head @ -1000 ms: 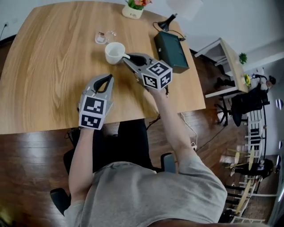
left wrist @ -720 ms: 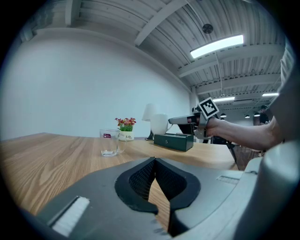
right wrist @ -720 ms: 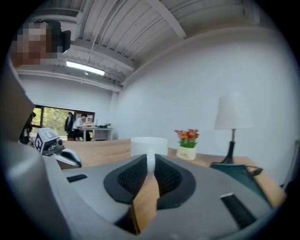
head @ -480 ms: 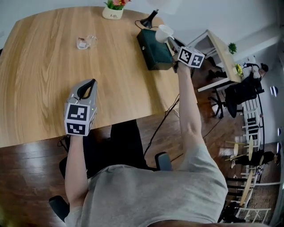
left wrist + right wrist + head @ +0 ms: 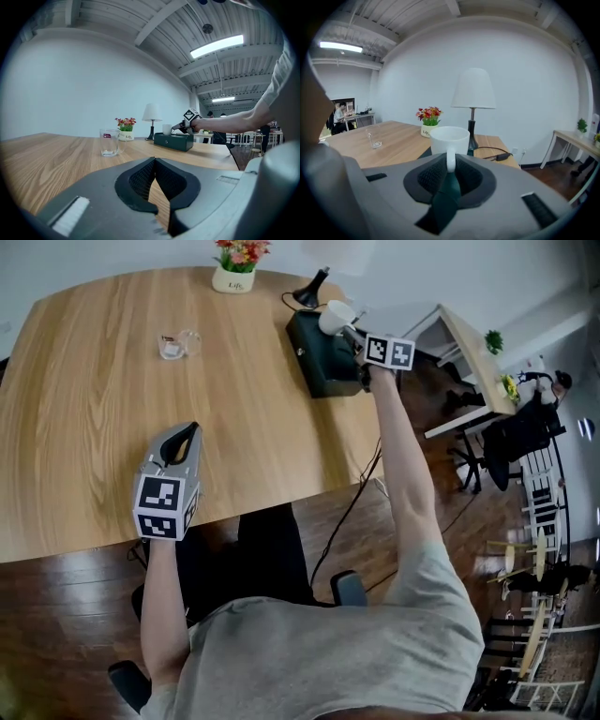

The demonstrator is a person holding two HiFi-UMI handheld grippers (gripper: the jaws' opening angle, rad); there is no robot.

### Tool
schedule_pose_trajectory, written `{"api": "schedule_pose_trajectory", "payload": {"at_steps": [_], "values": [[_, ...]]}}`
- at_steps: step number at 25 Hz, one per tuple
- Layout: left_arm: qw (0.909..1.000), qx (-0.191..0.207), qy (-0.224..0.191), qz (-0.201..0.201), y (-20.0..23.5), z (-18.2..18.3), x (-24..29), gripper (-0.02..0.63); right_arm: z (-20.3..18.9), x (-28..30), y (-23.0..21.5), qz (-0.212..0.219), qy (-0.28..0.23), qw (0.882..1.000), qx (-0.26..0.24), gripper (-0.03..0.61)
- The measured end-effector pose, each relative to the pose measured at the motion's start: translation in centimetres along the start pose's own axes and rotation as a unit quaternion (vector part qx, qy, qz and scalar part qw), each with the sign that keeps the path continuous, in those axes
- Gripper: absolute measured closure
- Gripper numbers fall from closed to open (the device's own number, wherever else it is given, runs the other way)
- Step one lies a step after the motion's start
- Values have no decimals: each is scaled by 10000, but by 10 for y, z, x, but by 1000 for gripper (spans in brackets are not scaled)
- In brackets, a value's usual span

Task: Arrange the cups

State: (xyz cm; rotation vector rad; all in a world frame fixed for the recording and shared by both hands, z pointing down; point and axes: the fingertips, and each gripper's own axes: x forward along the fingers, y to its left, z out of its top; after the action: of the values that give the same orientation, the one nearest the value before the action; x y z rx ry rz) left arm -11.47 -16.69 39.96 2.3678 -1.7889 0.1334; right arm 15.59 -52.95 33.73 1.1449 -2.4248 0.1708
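Note:
My right gripper (image 5: 346, 329) is shut on the handle of a white cup (image 5: 331, 317), holding it upright just above a dark green box (image 5: 323, 357) at the table's far right. The right gripper view shows the white cup (image 5: 449, 139) straight ahead, its handle pinched between the pads of the right gripper (image 5: 450, 164). A clear glass cup (image 5: 178, 343) stands alone at the far left-middle of the table, also seen as the glass cup (image 5: 108, 142). My left gripper (image 5: 190, 430) rests low over the near part of the table, shut and empty.
The wooden table (image 5: 94, 446) has a flower pot (image 5: 234, 277) and a lamp base (image 5: 309, 287) at its far edge, with a cable beside the box. The table's right edge drops to dark floor, where a white side table (image 5: 469, 343) stands.
My right gripper carried the white cup from the middle of the table to the far right, above the green box. The left gripper stayed where it was.

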Motion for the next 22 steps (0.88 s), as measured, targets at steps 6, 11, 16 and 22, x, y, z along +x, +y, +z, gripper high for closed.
{"api": "schedule_pose_trajectory", "payload": {"at_steps": [6,11,16,22], "values": [[10000,-1,1,-2,2,3,-1,603,-8,-13,-7,-610,507,9963,-335,439],[10000,11,30,18,2,2,-2,603,9,-55,30,-318,-246,9987,-307,425],[10000,21,19,10,0,3,-2,603,29,-120,183,1324,-1987,9709,-196,468],[10000,15,0,-12,0,1,1,603,4,-144,323,1812,-3000,9315,-976,471]]}}
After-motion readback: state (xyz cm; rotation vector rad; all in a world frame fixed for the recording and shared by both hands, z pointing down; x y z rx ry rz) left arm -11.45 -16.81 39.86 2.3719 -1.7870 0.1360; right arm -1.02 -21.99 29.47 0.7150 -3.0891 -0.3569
